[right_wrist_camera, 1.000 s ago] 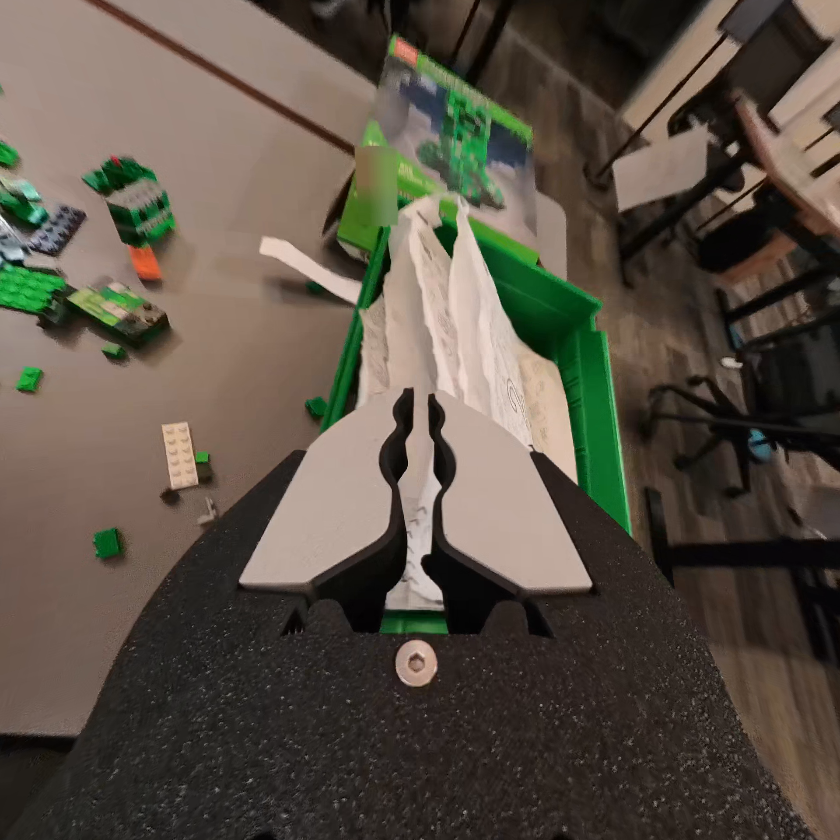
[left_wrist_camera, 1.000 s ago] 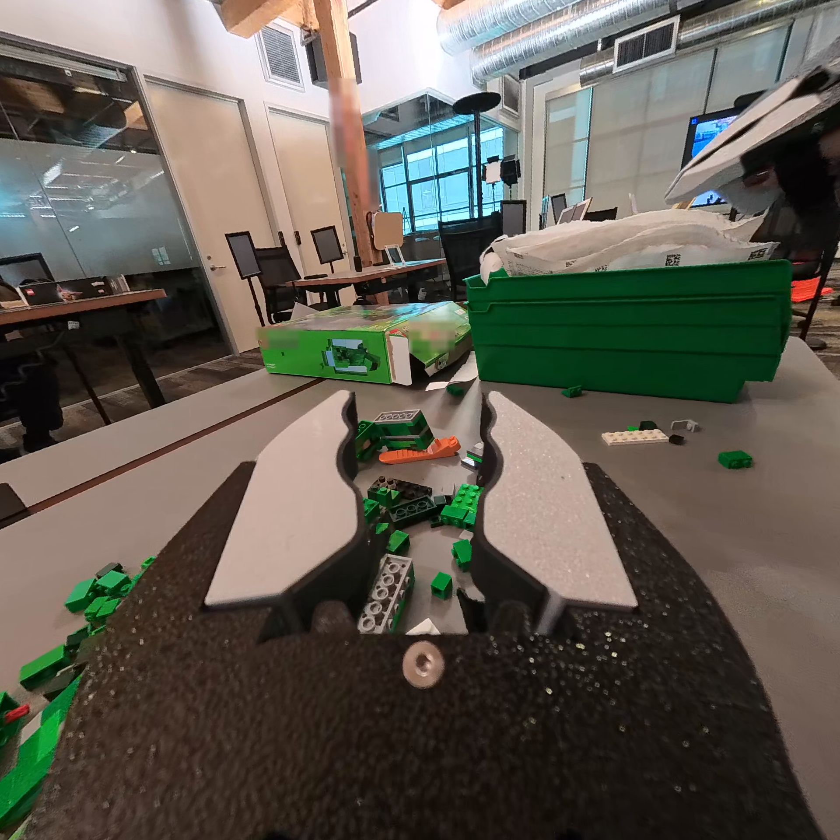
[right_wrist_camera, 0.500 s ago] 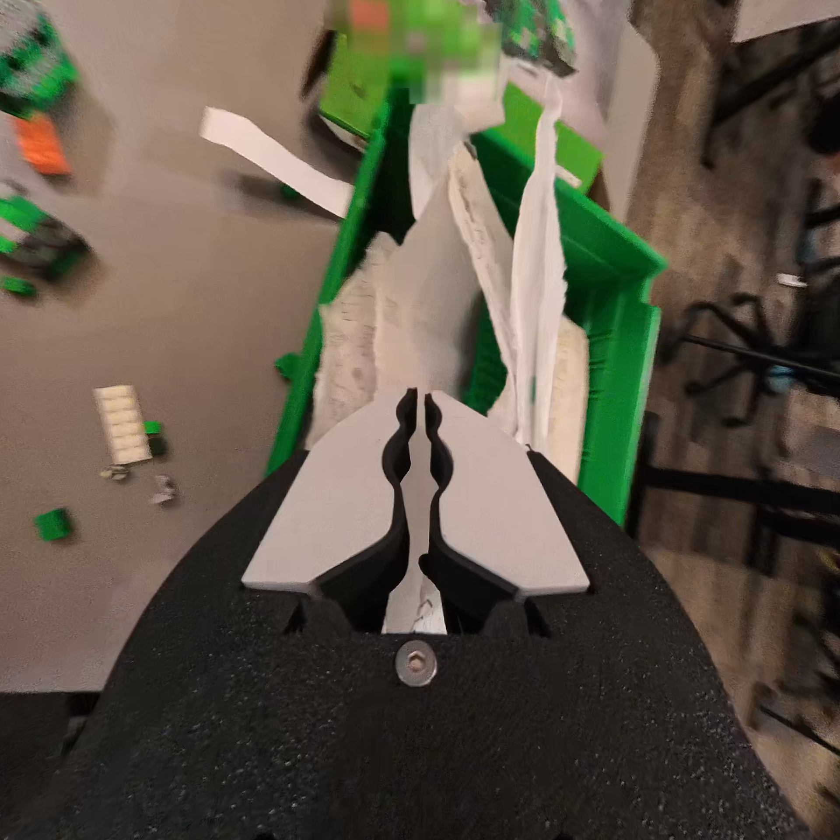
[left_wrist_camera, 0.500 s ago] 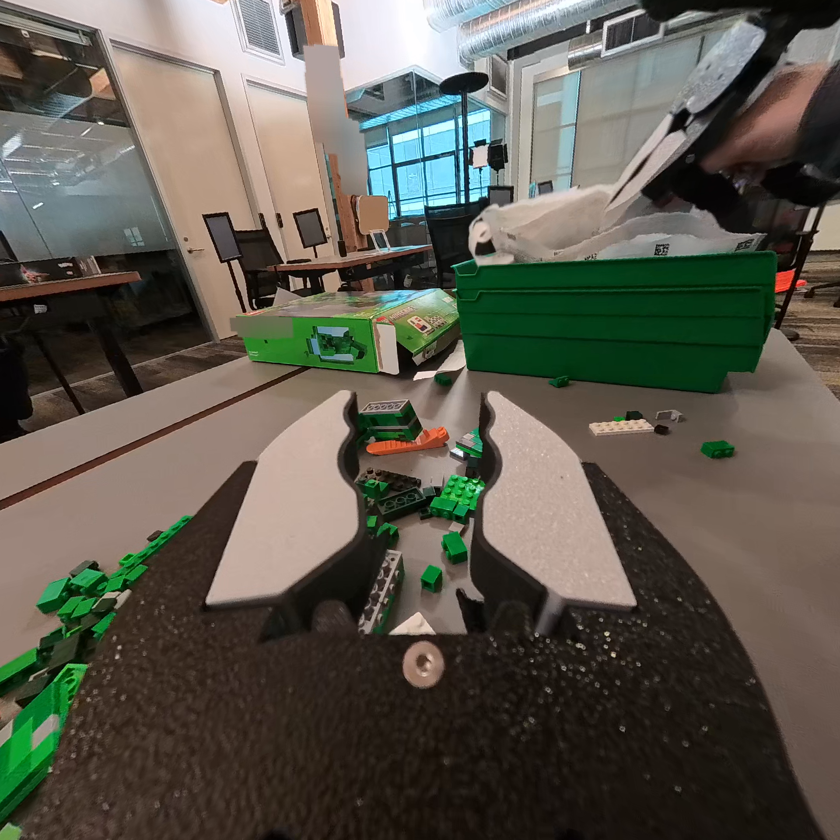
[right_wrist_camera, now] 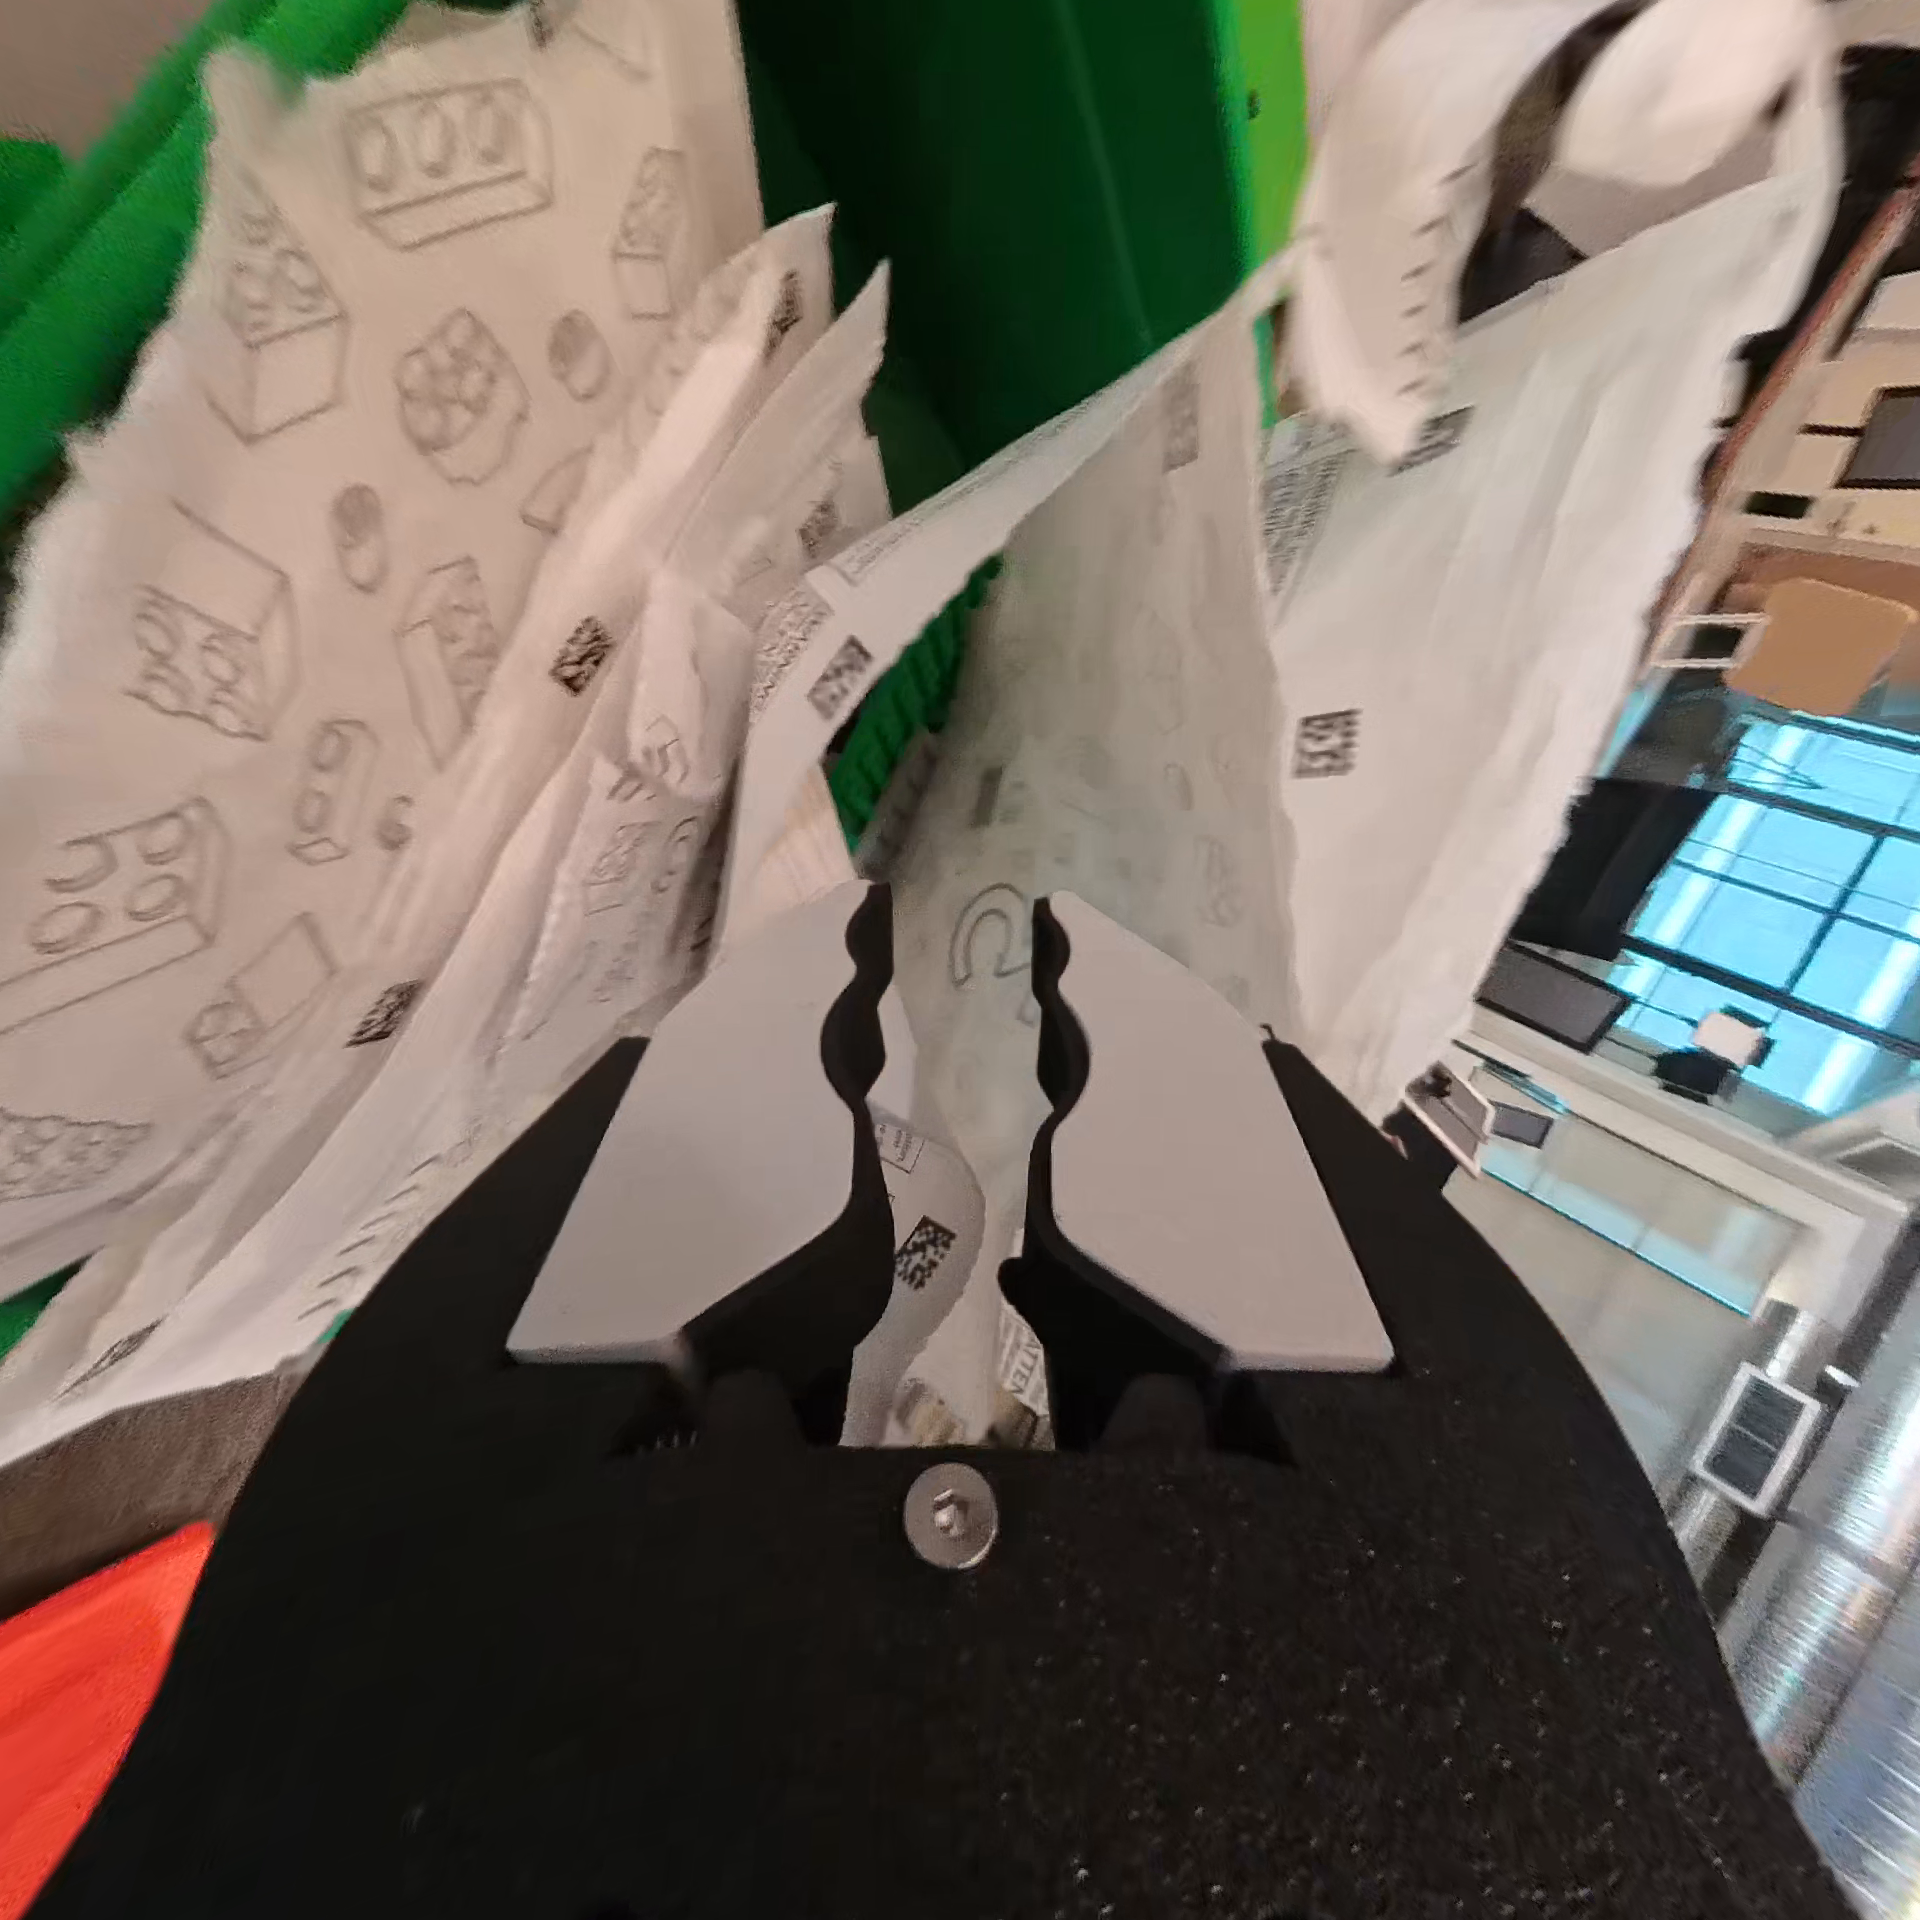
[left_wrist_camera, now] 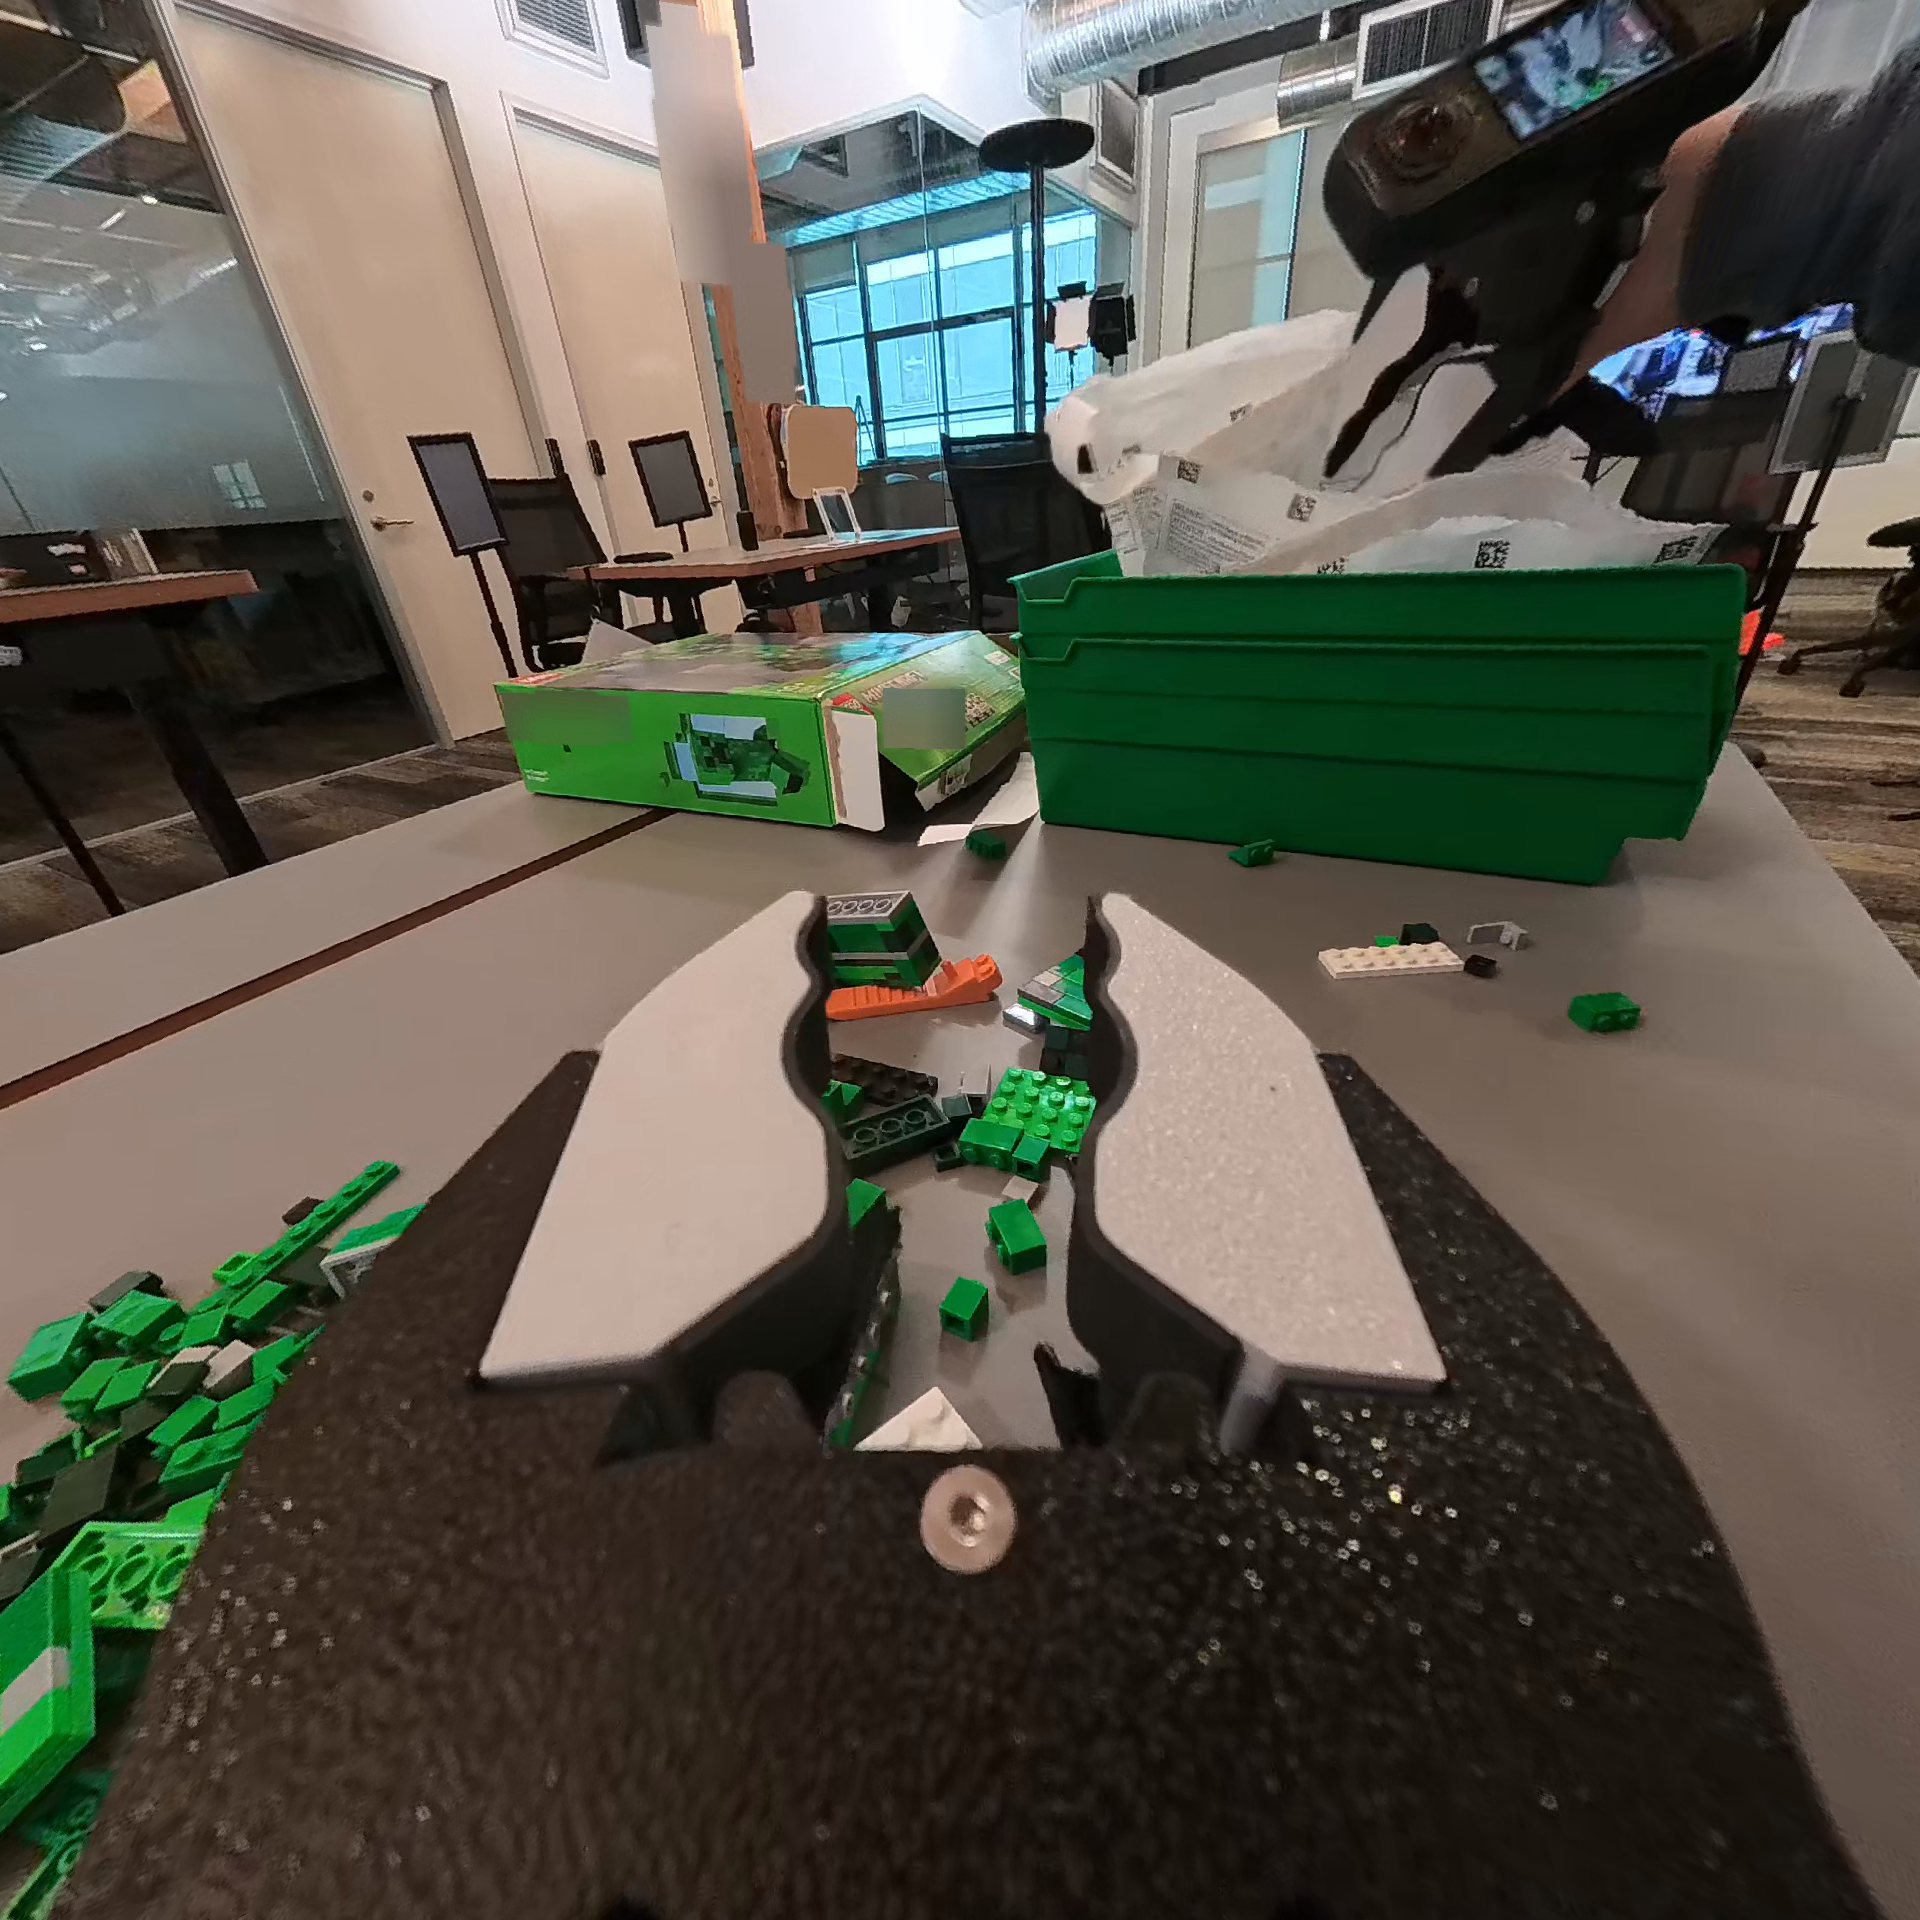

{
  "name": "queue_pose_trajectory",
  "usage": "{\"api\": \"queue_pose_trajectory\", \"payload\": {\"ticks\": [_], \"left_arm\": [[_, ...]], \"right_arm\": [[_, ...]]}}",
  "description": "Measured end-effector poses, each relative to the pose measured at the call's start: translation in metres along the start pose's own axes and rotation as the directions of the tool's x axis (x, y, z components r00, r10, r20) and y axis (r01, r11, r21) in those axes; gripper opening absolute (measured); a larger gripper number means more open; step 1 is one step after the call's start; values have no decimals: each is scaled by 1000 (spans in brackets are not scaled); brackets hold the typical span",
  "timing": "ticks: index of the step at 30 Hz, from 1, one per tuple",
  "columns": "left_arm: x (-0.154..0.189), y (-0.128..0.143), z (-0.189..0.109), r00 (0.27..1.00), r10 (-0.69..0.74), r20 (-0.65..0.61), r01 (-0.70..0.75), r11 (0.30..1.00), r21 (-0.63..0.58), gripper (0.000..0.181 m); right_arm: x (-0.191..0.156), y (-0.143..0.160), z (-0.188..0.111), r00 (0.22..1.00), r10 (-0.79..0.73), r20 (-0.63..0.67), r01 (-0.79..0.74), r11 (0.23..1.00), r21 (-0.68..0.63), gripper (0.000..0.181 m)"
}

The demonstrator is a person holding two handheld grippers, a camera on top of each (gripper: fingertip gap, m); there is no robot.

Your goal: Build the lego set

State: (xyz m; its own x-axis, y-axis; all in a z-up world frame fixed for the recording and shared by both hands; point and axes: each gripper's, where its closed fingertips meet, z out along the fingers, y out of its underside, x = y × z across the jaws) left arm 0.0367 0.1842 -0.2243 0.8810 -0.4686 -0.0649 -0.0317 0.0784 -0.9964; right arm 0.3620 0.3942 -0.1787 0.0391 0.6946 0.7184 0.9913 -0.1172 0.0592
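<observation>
My left gripper (left_wrist_camera: 956, 914) is open and hovers low over the grey table (left_wrist_camera: 416, 1018). Loose green bricks (left_wrist_camera: 1039, 1117) lie between its fingers. Beyond them stand a small green build (left_wrist_camera: 873, 940) and an orange brick separator (left_wrist_camera: 909, 995). My right gripper (right_wrist_camera: 961, 899) is open, tilted down into the green bin (right_wrist_camera: 997, 208) among white paper bags (right_wrist_camera: 1081, 831). One bag lies between its fingers. The right gripper also shows in the left wrist view (left_wrist_camera: 1423, 416), above the bin (left_wrist_camera: 1371, 717), held by a hand.
A green set box (left_wrist_camera: 727, 727) lies left of the bin at the table's far side. A pile of green bricks (left_wrist_camera: 135, 1382) is at the near left. A white plate (left_wrist_camera: 1392, 958) and small pieces (left_wrist_camera: 1605, 1010) lie to the right. The gap from one gripper's tips to the other's is roughly 40 cm. The small green build (left_wrist_camera: 873, 940) is closer to my left gripper, around 15 cm from its tips; the right tips are 30 cm off. To reach the orange brick separator (left_wrist_camera: 909, 995) in a straight line is about 15 cm for my left fingers, about 35 cm for my right.
My right gripper has gone down into the bin with the white bag and its jaws have spread apart. My left gripper has shifted only slightly and stays open.
</observation>
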Motion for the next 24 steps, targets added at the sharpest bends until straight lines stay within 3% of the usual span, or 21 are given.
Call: {"api": "queue_pose_trajectory", "payload": {"ticks": [4,7,12,16,21,24], "left_arm": [[1,1,1,1000,-5,-9,5,1000,-7,45],[2,2,1,1000,-5,-15,5,1000,-11,45],[3,3,1,1000,3,-21,-4,1000,-18,44],[5,3,2,1000,15,-24,-16,1000,-24,44],[6,4,2,999,24,-28,-24,999,-29,44],[7,4,2,999,28,-31,-29,999,-33,44]], "right_arm": [[16,-16,-13,979,203,9,-202,965,167,19],[18,-20,-16,949,307,75,-316,927,200,15],[17,-16,-9,966,257,18,-257,955,149,14],[26,-28,-19,869,469,157,-495,831,253,12],[30,-10,-8,790,589,170,-611,779,141,11],[21,-8,-5,860,485,159,-502,860,90,15]]}}
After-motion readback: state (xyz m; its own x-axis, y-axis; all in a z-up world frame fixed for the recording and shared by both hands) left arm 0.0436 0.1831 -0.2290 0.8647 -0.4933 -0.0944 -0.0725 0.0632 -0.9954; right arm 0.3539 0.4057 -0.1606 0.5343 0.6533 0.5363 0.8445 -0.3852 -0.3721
